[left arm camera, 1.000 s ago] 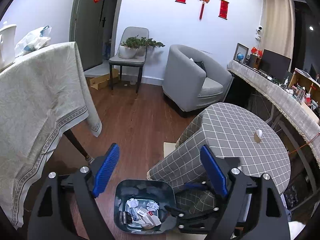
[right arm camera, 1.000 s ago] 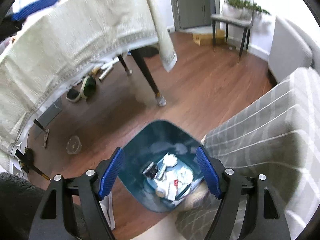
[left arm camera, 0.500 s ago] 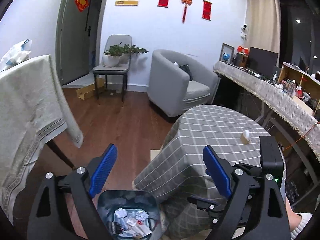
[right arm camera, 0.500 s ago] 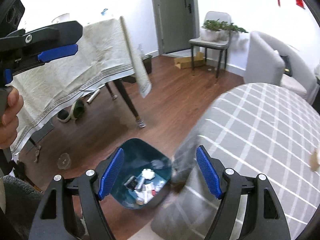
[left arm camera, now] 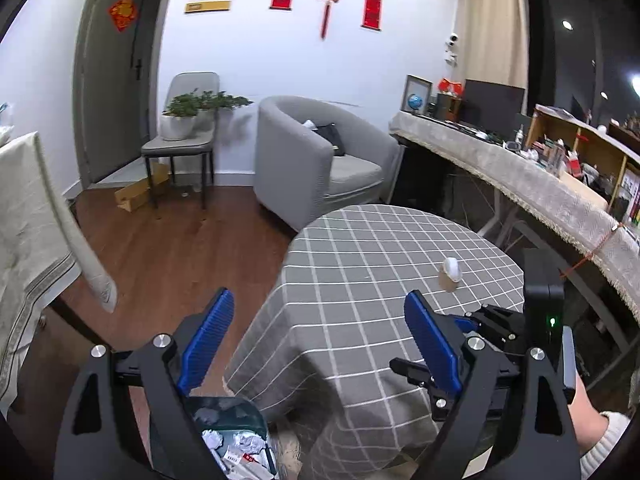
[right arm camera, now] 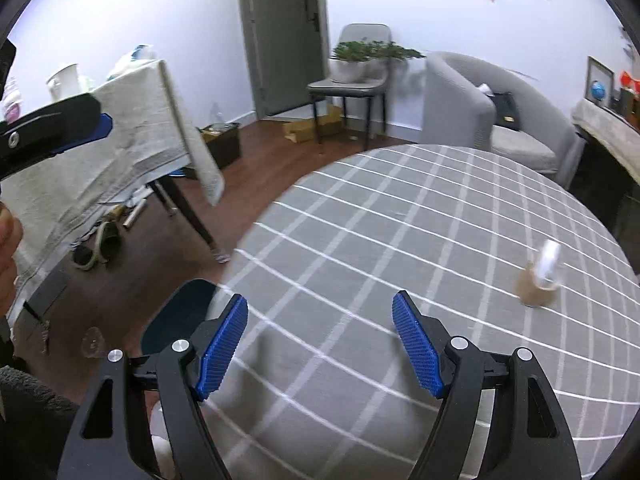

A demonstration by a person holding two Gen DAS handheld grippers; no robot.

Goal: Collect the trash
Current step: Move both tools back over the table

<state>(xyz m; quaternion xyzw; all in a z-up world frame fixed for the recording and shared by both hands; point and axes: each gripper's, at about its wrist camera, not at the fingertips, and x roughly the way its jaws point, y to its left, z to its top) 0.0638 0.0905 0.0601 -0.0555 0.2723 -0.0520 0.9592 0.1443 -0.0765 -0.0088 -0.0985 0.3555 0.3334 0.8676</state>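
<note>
A brown paper cup with white trash in it (left arm camera: 450, 274) stands on the round table with a grey checked cloth (left arm camera: 380, 248); it also shows in the right wrist view (right arm camera: 538, 282) at the far right of the table (right arm camera: 400, 240). A dark bin (left arm camera: 236, 440) holding crumpled paper sits on the floor at the table's near left, its rim showing in the right wrist view (right arm camera: 180, 312). My left gripper (left arm camera: 316, 340) is open and empty above the table edge. My right gripper (right arm camera: 320, 344) is open and empty over the table, left of the cup.
A table with a beige cloth (left arm camera: 24, 240) stands at the left, shoes beneath it (right arm camera: 96, 244). A grey armchair (left arm camera: 320, 164), a chair with potted plants (left arm camera: 184, 136) and a cardboard box (left arm camera: 136, 196) are behind. A long cluttered counter (left arm camera: 540, 184) runs along the right.
Both grippers rose and swung right from over the bin to over the checked table. The bin has slid to the lower left of both views. The cup now shows in the right wrist view.
</note>
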